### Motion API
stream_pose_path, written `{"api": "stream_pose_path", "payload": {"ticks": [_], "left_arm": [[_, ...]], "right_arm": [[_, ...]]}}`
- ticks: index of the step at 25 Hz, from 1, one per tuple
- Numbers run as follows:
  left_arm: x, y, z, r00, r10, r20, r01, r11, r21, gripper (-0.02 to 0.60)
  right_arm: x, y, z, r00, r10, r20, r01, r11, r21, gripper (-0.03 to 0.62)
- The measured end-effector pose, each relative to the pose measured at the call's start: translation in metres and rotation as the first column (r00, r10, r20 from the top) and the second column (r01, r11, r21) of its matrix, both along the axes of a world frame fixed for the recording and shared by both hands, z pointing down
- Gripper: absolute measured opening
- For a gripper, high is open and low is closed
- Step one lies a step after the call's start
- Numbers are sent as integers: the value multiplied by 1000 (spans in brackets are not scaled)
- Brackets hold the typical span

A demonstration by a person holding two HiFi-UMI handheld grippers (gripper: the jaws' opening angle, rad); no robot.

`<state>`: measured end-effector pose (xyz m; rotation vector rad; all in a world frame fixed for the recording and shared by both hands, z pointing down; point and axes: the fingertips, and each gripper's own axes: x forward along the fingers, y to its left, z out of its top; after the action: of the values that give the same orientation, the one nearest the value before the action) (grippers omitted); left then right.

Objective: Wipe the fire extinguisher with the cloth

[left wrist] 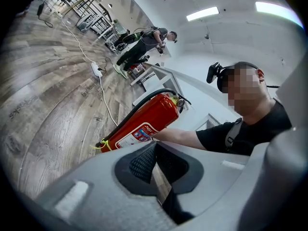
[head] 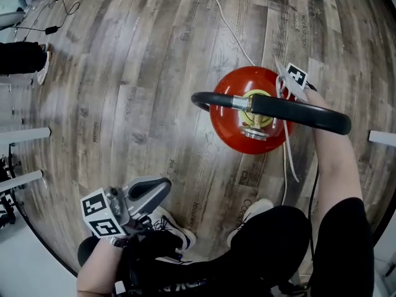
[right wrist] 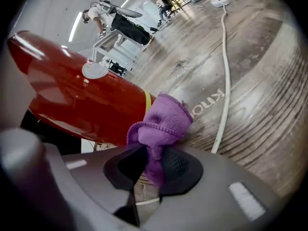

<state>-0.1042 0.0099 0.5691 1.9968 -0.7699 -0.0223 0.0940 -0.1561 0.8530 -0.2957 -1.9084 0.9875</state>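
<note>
A red fire extinguisher (head: 250, 113) stands on the wood floor, seen from above with its black hose (head: 278, 110) arching across the top. The marker cube (head: 296, 77) of my right gripper shows just behind its right side; the jaws are hidden there. In the right gripper view the right gripper (right wrist: 151, 163) is shut on a bunched purple cloth (right wrist: 161, 123), which sits against the red body (right wrist: 82, 100) beside a yellow band. My left gripper (head: 148, 190) hangs low at the front left, apart from the extinguisher (left wrist: 144, 123). Its jaws (left wrist: 154, 162) are shut with nothing between them.
A white cable (head: 226, 17) runs over the floor behind the extinguisher to a power strip (left wrist: 96, 70). My own shoes (head: 176, 229) stand in front of it. Another person's foot (head: 42, 64) and white table legs (head: 25, 135) are at the left. People work at benches (left wrist: 144, 42) far back.
</note>
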Motion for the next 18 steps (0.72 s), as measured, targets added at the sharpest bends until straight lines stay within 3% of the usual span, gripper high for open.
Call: {"api": "stream_pose_path", "payload": {"ticks": [5,9,11,15,17,18], "left_arm": [[12,-1,0,1000,21,-7,-21,1000,19,-2],[32,-14,-7,996,63,-61,-60,997,50,-2],[45,-23,-8,992,108,-72,-102,992,80,-2],[79,-27,-3,970,231,-74,-222,968,114,0],[93,-23,-3,952,298,-76,-288,950,122,104],[99,-21,-6,942,327,-76,-315,940,135,107]], "right_arm": [[4,15,-43,985,91,150,-101,993,55,81],[6,29,-86,943,168,288,-199,977,81,81],[8,40,-117,901,222,373,-267,961,75,81],[5,78,-207,761,352,546,-414,910,-9,83],[-3,97,-249,699,385,603,-449,892,-49,83],[-9,104,-267,677,395,621,-460,886,-62,84]]}}
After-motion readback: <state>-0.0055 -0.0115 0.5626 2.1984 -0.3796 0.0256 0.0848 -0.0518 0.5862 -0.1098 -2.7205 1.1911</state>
